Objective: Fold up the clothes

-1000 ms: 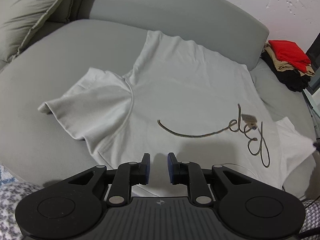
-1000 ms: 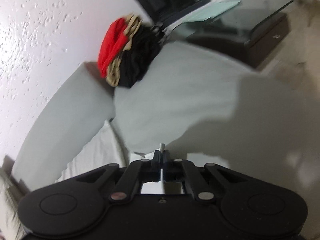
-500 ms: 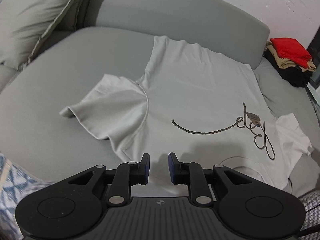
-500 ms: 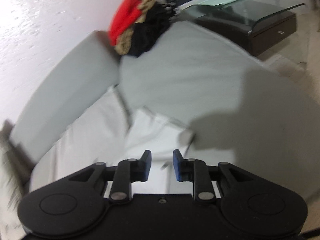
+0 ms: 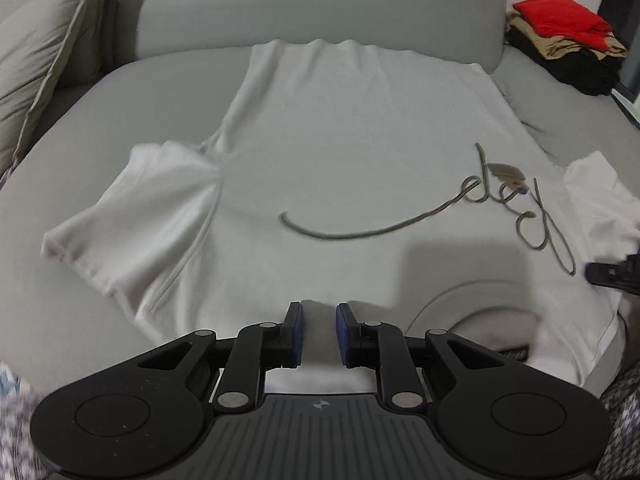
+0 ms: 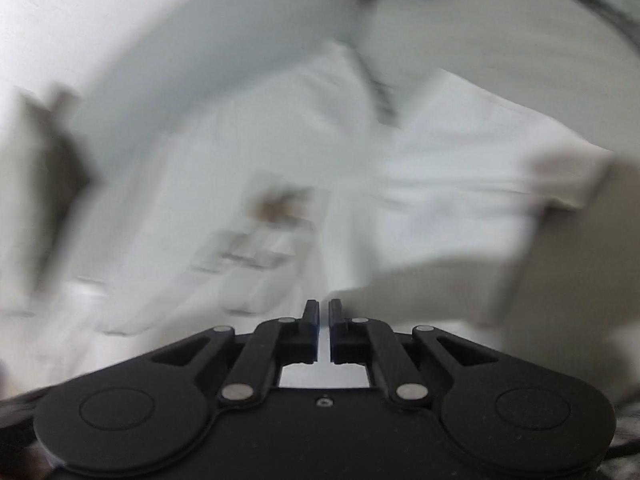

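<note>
T-shirt [image 5: 352, 152] lies spread flat on the grey sofa [image 5: 100, 120]. The right gripper [image 6: 324, 312], jaws just snapped nearly together on nothing, has swung over its sleeve, seemingly through blur; the left gripper [image 5: 318, 320] hovers narrowly parted, empty, at the collar side. Folding looks about to begin.

A white T-shirt [image 5: 340, 152] is lying spread flat on a grey sofa [image 5: 120, 92], straight ahead of the left gripper [image 5: 318, 334], whose blue-padded jaws are standing slightly apart with nothing between them, just above the shirt's near edge. A grey-green cord [image 5: 360, 234] with a small tag [image 5: 506, 172] is trailing across the shirt ahead and to the right. A stack of folded clothes [image 5: 568, 44], red on top, is sitting far off to the right, and a cushion [image 5: 36, 52] is leaning far left.
</note>
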Action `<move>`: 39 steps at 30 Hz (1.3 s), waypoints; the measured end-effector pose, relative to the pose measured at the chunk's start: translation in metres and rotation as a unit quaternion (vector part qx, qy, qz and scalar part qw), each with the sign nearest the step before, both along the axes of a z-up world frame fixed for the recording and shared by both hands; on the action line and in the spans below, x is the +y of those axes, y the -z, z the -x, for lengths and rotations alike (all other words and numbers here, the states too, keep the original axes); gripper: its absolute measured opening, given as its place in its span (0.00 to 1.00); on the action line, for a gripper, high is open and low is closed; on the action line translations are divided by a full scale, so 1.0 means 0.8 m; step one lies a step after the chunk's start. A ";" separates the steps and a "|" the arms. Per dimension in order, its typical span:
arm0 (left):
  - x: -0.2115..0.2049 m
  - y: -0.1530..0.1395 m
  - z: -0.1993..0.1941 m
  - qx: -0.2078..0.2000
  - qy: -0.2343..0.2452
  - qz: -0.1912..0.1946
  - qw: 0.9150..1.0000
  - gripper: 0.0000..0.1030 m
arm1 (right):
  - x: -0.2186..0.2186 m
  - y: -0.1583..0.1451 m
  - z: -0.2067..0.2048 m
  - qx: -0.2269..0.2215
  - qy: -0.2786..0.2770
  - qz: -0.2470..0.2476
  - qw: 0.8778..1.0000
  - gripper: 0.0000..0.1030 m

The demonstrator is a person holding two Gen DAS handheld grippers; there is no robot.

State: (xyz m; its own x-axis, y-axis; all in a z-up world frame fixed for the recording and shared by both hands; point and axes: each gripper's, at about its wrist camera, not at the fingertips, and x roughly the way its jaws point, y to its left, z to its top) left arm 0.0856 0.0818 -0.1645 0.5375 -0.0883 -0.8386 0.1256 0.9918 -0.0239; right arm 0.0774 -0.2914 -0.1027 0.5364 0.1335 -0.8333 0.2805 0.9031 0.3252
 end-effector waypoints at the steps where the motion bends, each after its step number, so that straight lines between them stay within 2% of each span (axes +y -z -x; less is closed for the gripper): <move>1: 0.003 -0.003 0.008 0.005 0.004 -0.014 1.000 0.19 | -0.007 0.001 0.006 0.008 0.010 0.009 1.000 0.00; 3: 0.011 -0.007 0.023 0.022 0.004 -0.032 0.999 0.19 | -0.017 -0.003 0.022 0.045 0.028 0.062 0.997 0.01; 5: 0.024 -0.011 0.031 0.036 -0.006 -0.017 0.999 0.14 | -0.029 -0.001 0.037 0.073 0.031 0.082 0.993 0.02; 7: 0.030 -0.019 0.037 0.018 -0.008 0.001 1.000 0.14 | -0.037 -0.006 0.050 0.069 0.023 0.067 0.995 0.02; 11: 0.017 -0.033 0.031 -0.027 0.012 0.042 0.999 0.14 | -0.019 -0.046 0.060 0.003 0.001 0.018 1.000 0.06; 14: -0.010 -0.016 0.023 -0.005 0.037 0.039 0.999 0.14 | 0.009 -0.059 0.051 -0.021 -0.047 -0.053 0.997 0.06; 16: -0.022 -0.001 0.028 0.009 0.052 0.026 0.998 0.14 | 0.030 -0.055 0.047 -0.016 -0.082 -0.064 0.994 0.06; 17: -0.024 0.000 0.034 0.004 0.064 0.015 0.998 0.14 | 0.039 -0.046 0.049 0.000 -0.094 -0.055 0.994 0.06; 19: -0.019 -0.005 0.040 0.026 0.078 0.004 0.997 0.15 | 0.052 -0.033 0.055 0.027 -0.115 -0.041 0.992 0.05; 21: 0.000 -0.015 0.044 0.048 0.074 0.014 0.996 0.14 | 0.048 -0.039 0.062 0.039 -0.119 -0.033 0.992 0.08; 22: 0.010 -0.026 0.043 0.045 0.068 0.024 0.996 0.13 | 0.044 -0.048 0.063 0.044 -0.118 -0.029 0.992 0.09; 25: 0.034 -0.067 0.035 -0.002 0.047 0.040 0.998 0.13 | 0.029 -0.097 0.066 -0.006 -0.117 -0.020 0.993 0.09; 31: 0.064 -0.156 0.000 -0.101 0.022 0.082 0.991 0.14 | 0.002 -0.202 0.037 -0.118 -0.095 -0.073 0.986 0.12; 35: 0.055 -0.153 -0.051 -0.110 0.026 0.077 0.991 0.20 | -0.015 -0.233 -0.002 -0.155 -0.093 -0.086 0.980 0.32; 37: 0.051 -0.149 -0.078 -0.113 0.027 0.074 0.990 0.20 | -0.019 -0.222 -0.034 -0.158 -0.092 -0.077 0.980 0.33; 39: 0.045 -0.117 -0.114 -0.095 0.024 0.073 0.993 0.19 | -0.024 -0.191 -0.077 -0.150 -0.082 -0.077 0.982 0.33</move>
State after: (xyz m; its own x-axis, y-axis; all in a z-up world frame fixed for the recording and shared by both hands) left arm 0.1772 0.1182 -0.0705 0.6766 -0.2307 -0.6993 0.1889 0.9723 -0.1379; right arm 0.1391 -0.3107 0.0503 0.7159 0.3501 -0.6041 0.0062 0.8620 0.5069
